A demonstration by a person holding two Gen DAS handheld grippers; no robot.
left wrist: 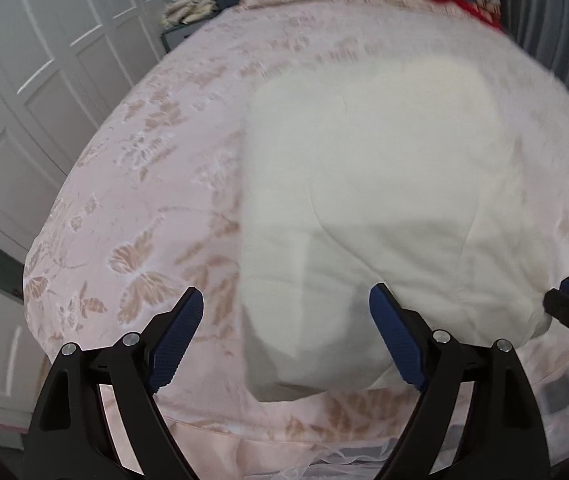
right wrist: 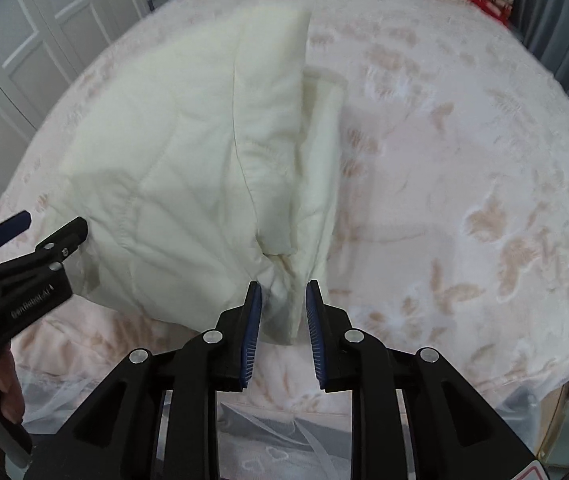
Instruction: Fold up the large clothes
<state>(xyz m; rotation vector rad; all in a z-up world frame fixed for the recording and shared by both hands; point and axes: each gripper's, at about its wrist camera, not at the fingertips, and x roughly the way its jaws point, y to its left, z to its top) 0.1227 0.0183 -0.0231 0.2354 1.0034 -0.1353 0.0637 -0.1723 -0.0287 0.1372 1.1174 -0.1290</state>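
Pink floral bed (left wrist: 144, 184), cream garment (left wrist: 384, 184) lying folded, left gripper (left wrist: 286, 312) jaws apart, right gripper (right wrist: 283, 300) clamping garment's near edge

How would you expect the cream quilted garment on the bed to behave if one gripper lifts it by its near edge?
The cream garment would probably sag and drape: it already creases where the right gripper bunches it. Its puffy padding suggests lightness. The open left gripper may be needed for support.

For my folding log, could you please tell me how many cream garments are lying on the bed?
1: the cream garment lies on the near half of the bed, its near edge between the right gripper fingers. Others may be hidden beyond the blurred far end.
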